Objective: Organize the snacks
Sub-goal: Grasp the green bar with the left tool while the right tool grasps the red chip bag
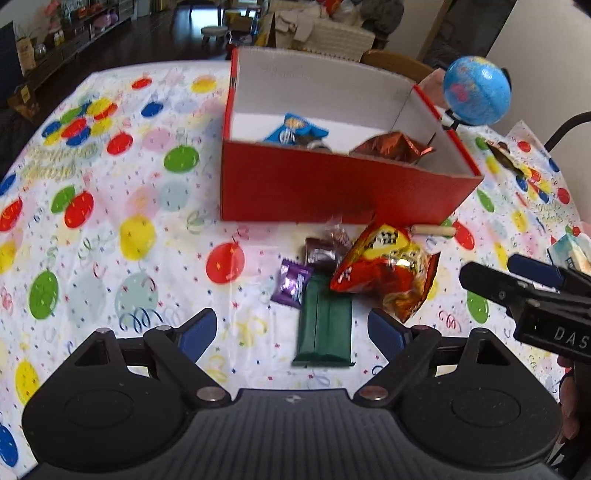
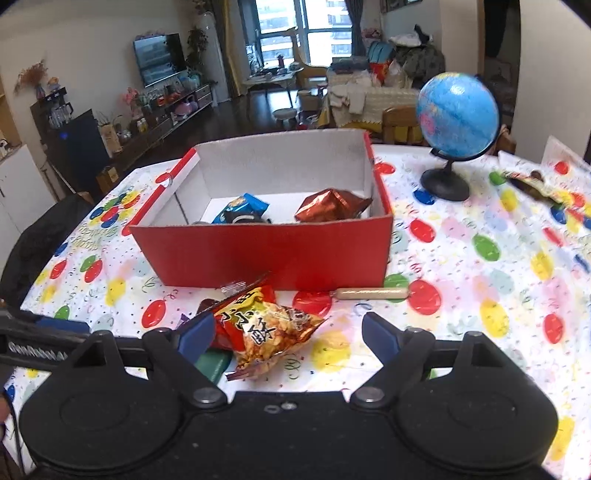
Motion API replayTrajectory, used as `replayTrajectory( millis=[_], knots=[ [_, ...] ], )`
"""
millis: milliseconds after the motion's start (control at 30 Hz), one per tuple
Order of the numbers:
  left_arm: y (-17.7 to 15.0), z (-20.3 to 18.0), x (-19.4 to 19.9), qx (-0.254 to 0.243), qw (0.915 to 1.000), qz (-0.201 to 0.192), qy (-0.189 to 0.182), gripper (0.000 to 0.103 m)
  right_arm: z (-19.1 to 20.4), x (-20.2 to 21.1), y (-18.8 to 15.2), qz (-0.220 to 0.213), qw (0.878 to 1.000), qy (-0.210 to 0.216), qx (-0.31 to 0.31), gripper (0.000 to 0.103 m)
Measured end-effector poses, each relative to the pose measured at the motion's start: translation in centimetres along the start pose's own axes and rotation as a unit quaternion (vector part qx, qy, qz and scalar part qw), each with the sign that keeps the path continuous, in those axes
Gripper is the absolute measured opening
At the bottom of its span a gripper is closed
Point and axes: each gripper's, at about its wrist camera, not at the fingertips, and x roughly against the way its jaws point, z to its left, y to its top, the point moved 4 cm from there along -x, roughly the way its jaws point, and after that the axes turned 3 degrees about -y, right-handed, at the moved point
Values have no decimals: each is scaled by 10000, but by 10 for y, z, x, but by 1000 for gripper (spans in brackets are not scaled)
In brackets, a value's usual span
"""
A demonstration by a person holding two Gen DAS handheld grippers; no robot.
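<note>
Window (image 2: 295,33) at far wall, daylight entering. TV (image 2: 159,57) left of window; sofa (image 2: 373,99) right; dark floor (image 2: 255,107) below.

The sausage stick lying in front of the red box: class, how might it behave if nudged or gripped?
The sausage stick looks round and smooth, so it would probably roll when nudged. Its slim shape may slip from wide jaws. It seems fairly stiff, lying straight on the tablecloth.

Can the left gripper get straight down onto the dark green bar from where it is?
Probably yes. The left gripper is open, the green bar lies flat between its fingers, and only the purple candy touches its far corner.
</note>
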Motion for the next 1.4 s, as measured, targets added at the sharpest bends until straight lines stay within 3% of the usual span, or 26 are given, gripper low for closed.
replayTrajectory(
  millis=[233,867,1067,1233,1333,1367,1400],
  knots=[
    [-11,-17,-25,-357,9991,213,52,89,11,-24,3,199,9977,321,562,86],
    [-18,-39,-79,-599,9962,529,359,88,28,-87,3,763,9851,709,1367,84],
    [-18,-41,-79,-642,9959,438,461,68,29,-91,3,770,9853,751,1323,81],
    [-20,-47,-76,-848,9943,376,533,45,26,-86,1,720,9870,718,1244,74],
    [-22,-52,-76,-979,9930,391,526,43,24,-81,-2,683,9888,612,1176,70],
    [-22,-52,-75,-987,9931,404,496,43,24,-78,-3,647,9895,606,1142,60],
    [-23,-52,-74,-992,9930,416,488,42,23,-76,-4,651,9902,598,1081,59]
  ],
)
